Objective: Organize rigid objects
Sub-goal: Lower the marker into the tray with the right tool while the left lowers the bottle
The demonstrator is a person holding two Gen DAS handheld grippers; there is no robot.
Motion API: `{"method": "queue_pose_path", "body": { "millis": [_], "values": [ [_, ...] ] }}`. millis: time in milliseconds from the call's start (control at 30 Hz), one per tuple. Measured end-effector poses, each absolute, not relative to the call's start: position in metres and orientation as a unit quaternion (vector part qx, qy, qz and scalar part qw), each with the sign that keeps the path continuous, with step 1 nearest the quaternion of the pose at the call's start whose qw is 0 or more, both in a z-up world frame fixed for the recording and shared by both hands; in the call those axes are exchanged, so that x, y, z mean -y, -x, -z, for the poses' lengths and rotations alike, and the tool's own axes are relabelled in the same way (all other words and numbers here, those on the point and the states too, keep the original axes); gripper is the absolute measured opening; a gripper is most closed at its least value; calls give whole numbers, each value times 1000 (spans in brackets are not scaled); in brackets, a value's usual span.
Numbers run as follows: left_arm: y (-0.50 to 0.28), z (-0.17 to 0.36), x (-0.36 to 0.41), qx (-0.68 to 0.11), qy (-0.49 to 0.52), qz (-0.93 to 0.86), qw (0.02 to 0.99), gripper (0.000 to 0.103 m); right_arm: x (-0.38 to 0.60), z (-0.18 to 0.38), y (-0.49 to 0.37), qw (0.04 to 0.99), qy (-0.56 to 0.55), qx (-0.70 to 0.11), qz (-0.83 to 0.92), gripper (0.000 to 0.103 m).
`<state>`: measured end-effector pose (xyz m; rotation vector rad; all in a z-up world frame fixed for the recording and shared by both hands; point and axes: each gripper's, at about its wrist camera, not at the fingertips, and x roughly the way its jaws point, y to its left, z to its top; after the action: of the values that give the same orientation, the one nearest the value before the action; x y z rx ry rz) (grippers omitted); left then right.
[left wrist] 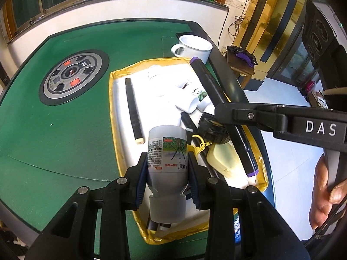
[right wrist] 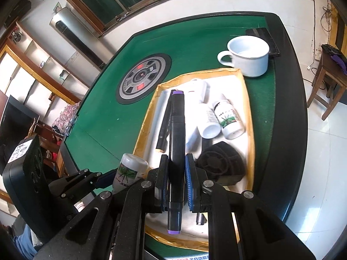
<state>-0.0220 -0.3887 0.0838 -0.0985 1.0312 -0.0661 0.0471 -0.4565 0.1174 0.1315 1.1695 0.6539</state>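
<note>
Left hand-held gripper (left wrist: 167,173): you have its pads pinching a frosted plastic bottle (left wrist: 167,158) across the labelled body, cap end toward the camera and base pointing away. Right hand-held gripper (right wrist: 176,182): its pads are pressed onto a black marker with purple ends (right wrist: 176,156), gripped near the rear end so that most of the barrel projects forward. Both items appear to hang above the yellow-rimmed white tray (right wrist: 249,117) rather than rest in it.

Procedure, as judged from this position:
1. Keep both grips firm. The bottle is smooth and round and may roll between the pads; the marker is held off-centre and may pivot.
2. Choose a bare patch of tray floor for each item before lowering. The near end is crowded.
3. Lower each item parallel to the pieces already lying there, then release.

Tray contents, near to far: a black round object (right wrist: 219,164) lies just beside the right pads. A pale yellow case (left wrist: 223,158) with a yellow chain sits near the bottle. Beyond these, a slim black stick (left wrist: 133,108) runs along the left side. Two small white bottles (right wrist: 219,119) lie side by side toward the right wall.

Past the tray's far edge a white enamel mug (right wrist: 249,56) stands on the green bench (left wrist: 65,134). A round control hub (left wrist: 72,77) is set into the bench centre.
</note>
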Motion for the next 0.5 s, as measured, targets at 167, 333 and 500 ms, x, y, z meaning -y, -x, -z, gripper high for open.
{"method": "queue_pose_path", "body": {
  "millis": [167,333,500],
  "values": [
    [17,-85,399,-491,41,36,870,31,464,-119,-51,784,-62,-541,-298,13],
    [9,-84,401,-484,39,37,873,32,471,-119,-53,786,-61,-541,-294,13],
    [1,-84,405,-475,43,44,878,32,478,-116,-57,787,-61,-543,-287,13]
  ]
}}
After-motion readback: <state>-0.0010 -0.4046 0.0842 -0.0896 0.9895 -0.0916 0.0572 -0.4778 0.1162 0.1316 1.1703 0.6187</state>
